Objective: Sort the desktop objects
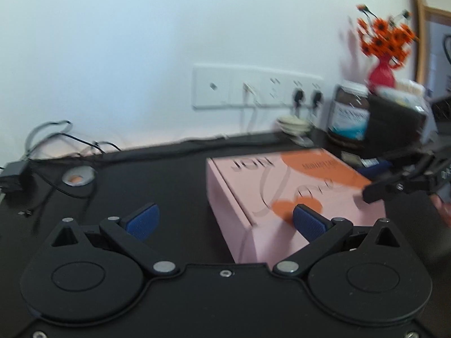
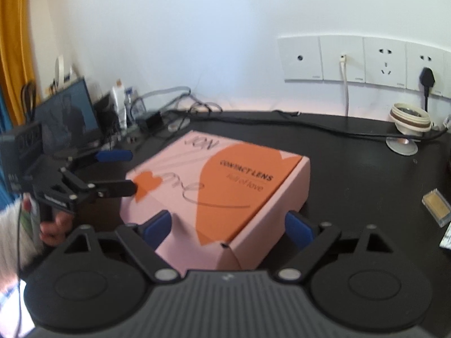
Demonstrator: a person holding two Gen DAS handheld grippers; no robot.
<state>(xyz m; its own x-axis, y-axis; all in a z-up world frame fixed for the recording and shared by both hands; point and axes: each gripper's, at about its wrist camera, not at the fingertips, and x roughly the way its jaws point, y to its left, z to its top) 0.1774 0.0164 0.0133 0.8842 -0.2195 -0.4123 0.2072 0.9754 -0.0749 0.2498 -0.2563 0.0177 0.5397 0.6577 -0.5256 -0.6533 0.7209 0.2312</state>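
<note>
Flanking one pink box (image 2: 220,194), two grippers

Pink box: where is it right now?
The pink box lies flat on the black desk, mid-frame in both wrist views, between the open left gripper and open right gripper, below the wall sockets.
</note>
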